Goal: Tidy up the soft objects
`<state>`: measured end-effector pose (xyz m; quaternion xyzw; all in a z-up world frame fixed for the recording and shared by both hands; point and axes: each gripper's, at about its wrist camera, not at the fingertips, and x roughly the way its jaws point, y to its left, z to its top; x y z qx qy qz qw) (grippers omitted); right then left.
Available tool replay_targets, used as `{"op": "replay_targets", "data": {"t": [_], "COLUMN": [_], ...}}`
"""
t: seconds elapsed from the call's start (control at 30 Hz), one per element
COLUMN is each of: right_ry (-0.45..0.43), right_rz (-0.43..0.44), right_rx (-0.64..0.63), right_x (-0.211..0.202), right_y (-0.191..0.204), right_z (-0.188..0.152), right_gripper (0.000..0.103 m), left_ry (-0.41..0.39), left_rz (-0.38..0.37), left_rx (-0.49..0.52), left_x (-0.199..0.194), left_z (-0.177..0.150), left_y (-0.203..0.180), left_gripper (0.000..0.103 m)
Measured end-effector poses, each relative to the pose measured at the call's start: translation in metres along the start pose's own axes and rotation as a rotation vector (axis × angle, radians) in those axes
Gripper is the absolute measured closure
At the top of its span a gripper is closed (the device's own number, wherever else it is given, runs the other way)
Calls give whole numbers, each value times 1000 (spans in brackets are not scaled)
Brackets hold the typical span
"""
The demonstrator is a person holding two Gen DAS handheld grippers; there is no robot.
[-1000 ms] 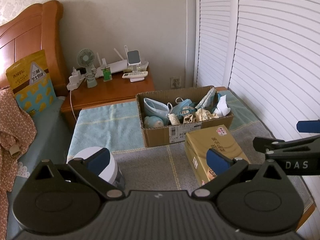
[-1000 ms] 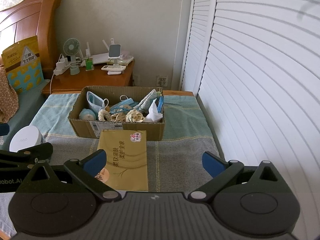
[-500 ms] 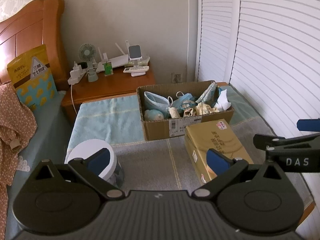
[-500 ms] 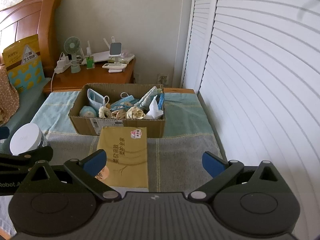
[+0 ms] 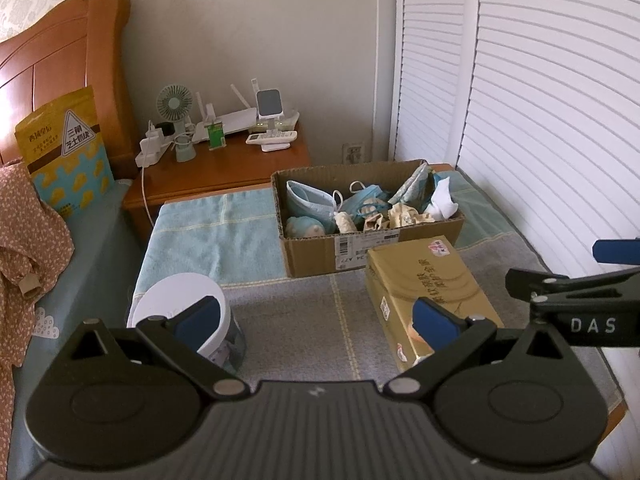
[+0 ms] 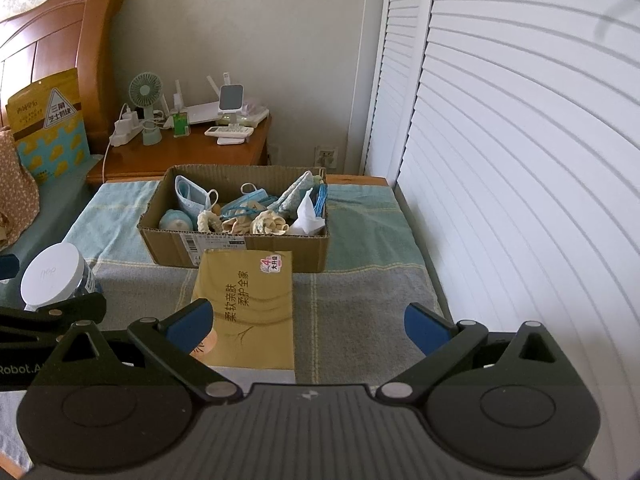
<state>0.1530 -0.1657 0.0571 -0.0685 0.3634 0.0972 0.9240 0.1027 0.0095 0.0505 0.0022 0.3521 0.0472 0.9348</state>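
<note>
A cardboard box on the towel-covered table holds face masks, small socks and a white tissue. A gold tissue pack lies in front of the box. A white-lidded jar stands at the left. My left gripper is open and empty, above the table between jar and tissue pack. My right gripper is open and empty, above the pack's near right edge.
A wooden nightstand behind the table carries a small fan, router, remote and power strip. A bed with a wooden headboard and a yellow snack bag lies left. White louvred doors close the right side.
Both grippers have pulled back and risen slightly, so the box and nightstand look farther away. Both stay open and empty. Nothing on the table has moved.
</note>
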Motion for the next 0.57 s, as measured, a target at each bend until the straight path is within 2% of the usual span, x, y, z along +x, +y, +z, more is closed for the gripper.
{"op": "replay_targets", "data": {"t": [0.57], "right_ry": [-4], "right_rz": [0], "right_rx": [-1], "right_x": [-2], "right_y": [-1], "right_z": [0], "right_gripper": [0], "left_ry": [-4], "left_rz": [-1], "left_rx": [-1], "left_x": [-4], "left_z": [1], "left_y": [-1], "left_gripper": [1]}}
